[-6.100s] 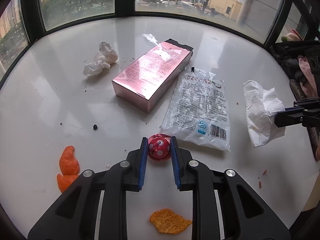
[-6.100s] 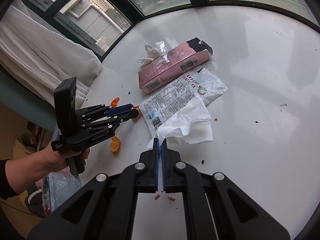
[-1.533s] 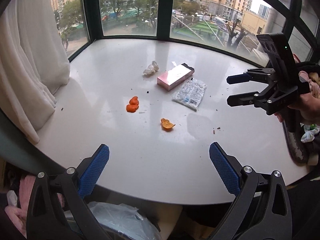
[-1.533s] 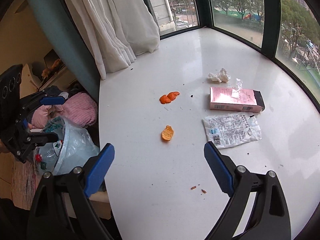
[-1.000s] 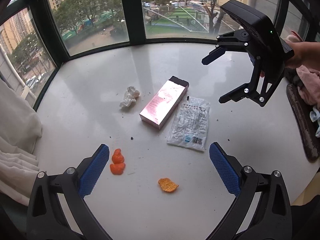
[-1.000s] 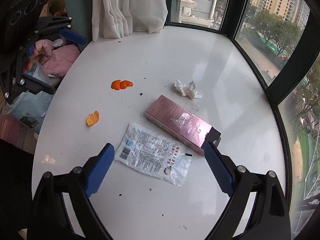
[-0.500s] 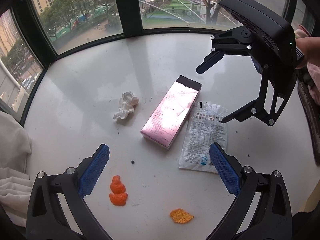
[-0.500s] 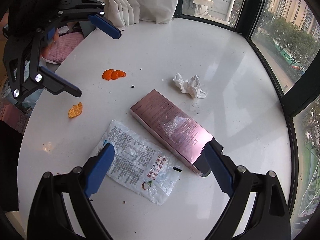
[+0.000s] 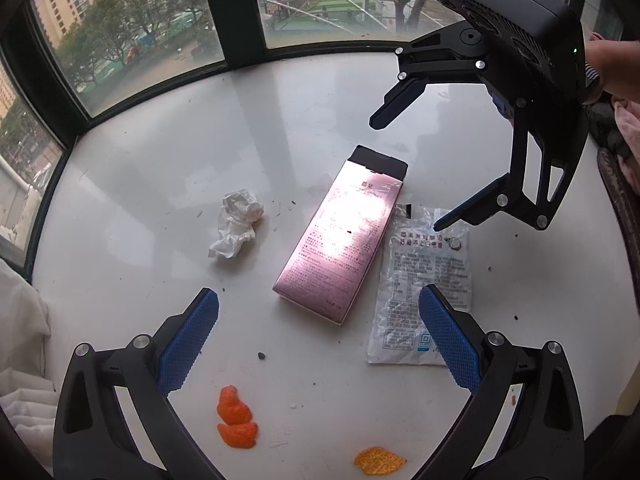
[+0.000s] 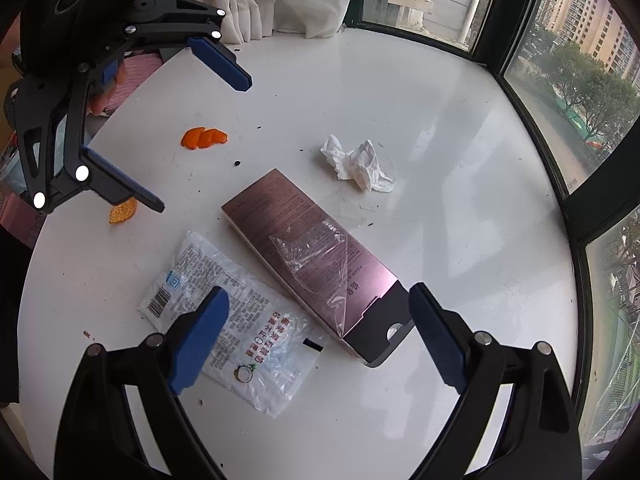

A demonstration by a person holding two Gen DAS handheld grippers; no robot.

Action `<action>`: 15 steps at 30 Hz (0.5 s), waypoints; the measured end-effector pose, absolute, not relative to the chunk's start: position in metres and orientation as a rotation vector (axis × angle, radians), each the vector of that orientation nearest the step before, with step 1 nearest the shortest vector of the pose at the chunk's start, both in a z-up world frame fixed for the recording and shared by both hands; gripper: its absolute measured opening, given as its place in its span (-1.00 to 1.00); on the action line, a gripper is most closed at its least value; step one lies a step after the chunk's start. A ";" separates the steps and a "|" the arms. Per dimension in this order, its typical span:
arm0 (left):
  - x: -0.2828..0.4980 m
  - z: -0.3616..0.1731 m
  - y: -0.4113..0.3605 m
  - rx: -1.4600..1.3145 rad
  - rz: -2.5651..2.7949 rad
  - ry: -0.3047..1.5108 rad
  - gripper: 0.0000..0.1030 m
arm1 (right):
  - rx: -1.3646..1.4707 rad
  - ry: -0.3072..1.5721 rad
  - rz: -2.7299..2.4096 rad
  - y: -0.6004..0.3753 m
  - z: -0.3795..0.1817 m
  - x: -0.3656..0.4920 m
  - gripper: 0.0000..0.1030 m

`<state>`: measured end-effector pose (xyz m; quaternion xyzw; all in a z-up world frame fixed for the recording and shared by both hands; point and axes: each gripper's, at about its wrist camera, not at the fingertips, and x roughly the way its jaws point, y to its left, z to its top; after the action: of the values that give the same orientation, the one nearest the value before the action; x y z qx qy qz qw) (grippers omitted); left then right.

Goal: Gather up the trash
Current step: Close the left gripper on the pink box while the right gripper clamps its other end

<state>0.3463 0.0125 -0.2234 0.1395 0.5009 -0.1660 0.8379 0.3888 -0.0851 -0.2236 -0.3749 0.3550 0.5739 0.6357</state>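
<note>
pink box (image 9: 344,240) printed, unreadable; plastic wrapper (image 10: 224,304) barcode; claws wide

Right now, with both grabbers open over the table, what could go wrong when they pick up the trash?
The box has loose clear film lying on it, so the film may slide off if the box is lifted. The flat wrapper lies tight against the table and might slip from the right gripper. The two peel pieces near the left gripper touch each other, so one squeeze might leave one behind.
</note>
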 end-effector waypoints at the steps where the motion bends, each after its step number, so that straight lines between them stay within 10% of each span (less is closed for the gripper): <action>1: 0.349 -0.227 0.012 0.301 -0.359 1.063 0.89 | -0.879 0.806 1.322 -0.083 -0.225 0.391 0.71; 15: 0.375 -0.283 0.003 0.423 -0.495 1.085 0.88 | -1.156 0.830 1.526 -0.043 -0.264 0.414 0.71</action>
<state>0.3753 0.0026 -0.2834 0.1978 0.5071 -0.2312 0.8064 0.4139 -0.0430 -0.2642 -0.4786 0.3439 0.6321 0.5032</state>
